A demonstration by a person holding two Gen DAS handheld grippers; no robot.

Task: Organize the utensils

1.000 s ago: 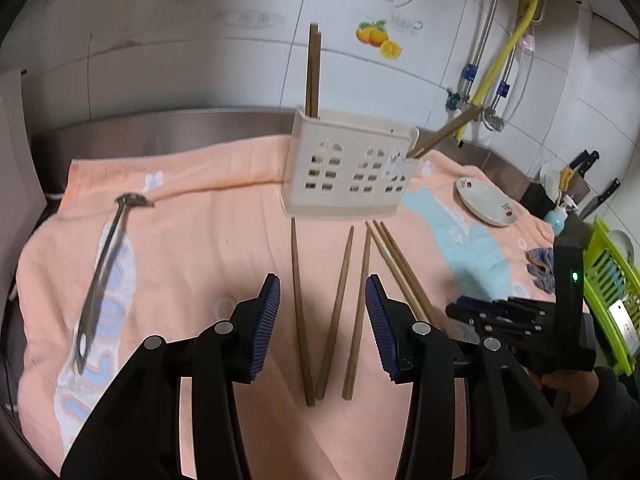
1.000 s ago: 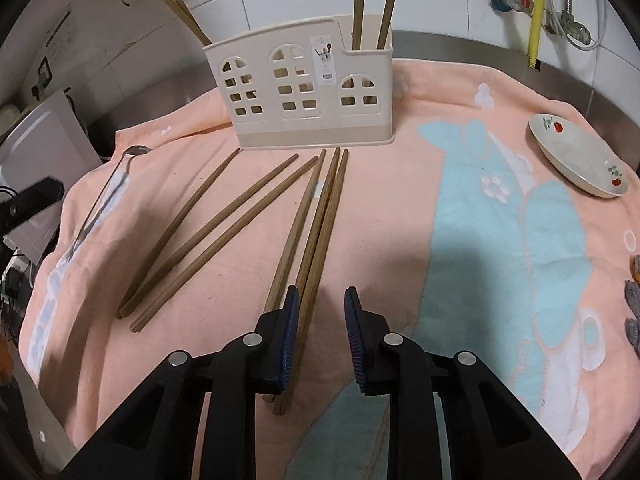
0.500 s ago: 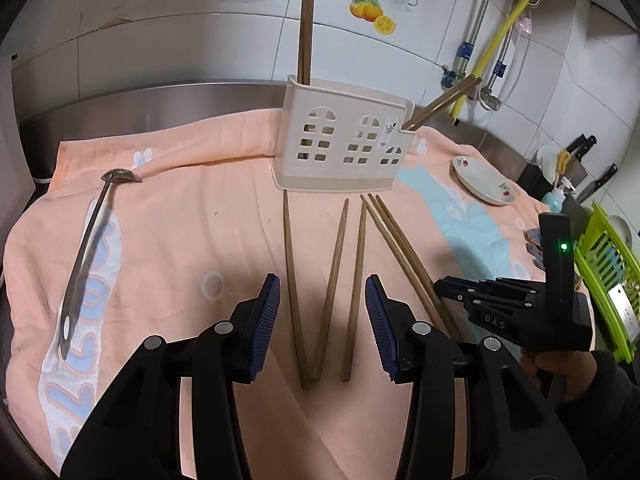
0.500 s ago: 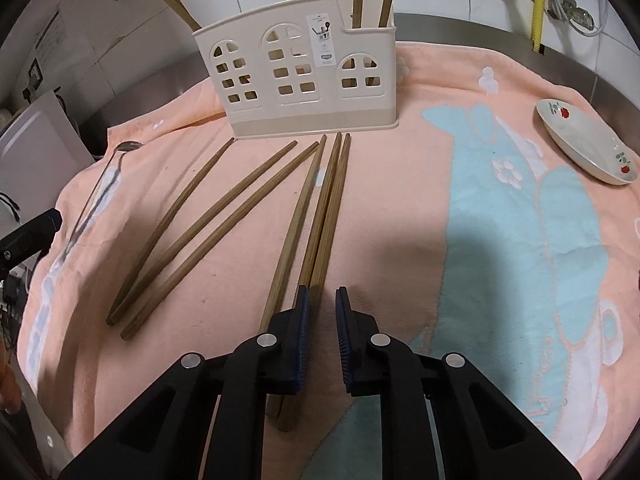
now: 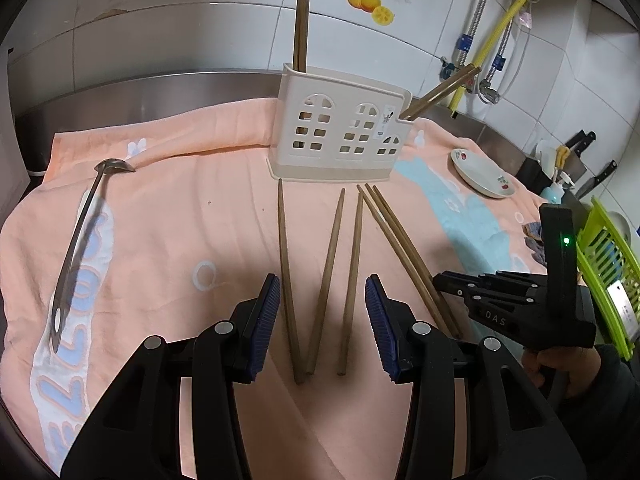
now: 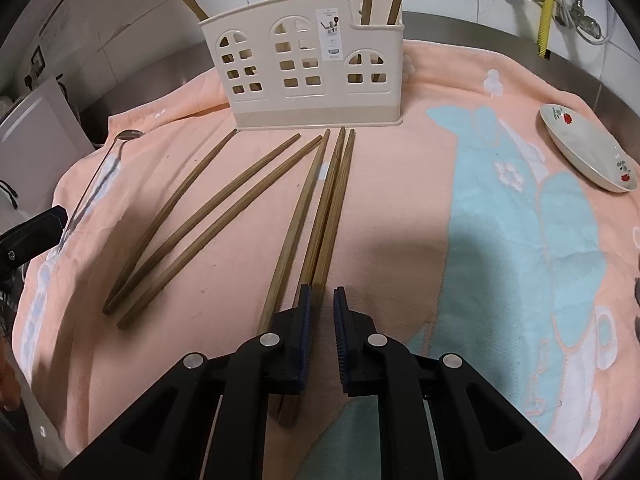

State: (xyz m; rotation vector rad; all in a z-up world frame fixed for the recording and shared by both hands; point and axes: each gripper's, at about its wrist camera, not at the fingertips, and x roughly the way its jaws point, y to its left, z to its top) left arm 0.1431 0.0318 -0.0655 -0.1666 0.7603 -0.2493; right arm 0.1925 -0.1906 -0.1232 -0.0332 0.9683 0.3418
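Several brown wooden chopsticks (image 5: 328, 276) lie on the peach towel in front of a cream utensil holder (image 5: 340, 132), which holds more chopsticks upright. My left gripper (image 5: 320, 312) is open above the near ends of three of them. In the right wrist view the holder (image 6: 304, 68) stands at the back, and my right gripper (image 6: 322, 312) has its jaws narrowly apart over the near ends of a chopstick pair (image 6: 332, 204), with nothing gripped. A metal ladle (image 5: 76, 240) lies at the left. The right gripper's body (image 5: 516, 304) shows in the left wrist view.
A white dish with red print (image 6: 588, 148) sits at the towel's right edge. A green rack (image 5: 608, 272) and knives (image 5: 580, 144) stand at the far right. Pipes and a yellow hose (image 5: 500, 20) run down the tiled wall. A white appliance (image 6: 36, 132) stands at the left.
My right gripper's jaws have narrowed and dropped lower over the near ends of the chopstick pair. My left gripper has eased slightly forward and stays open.
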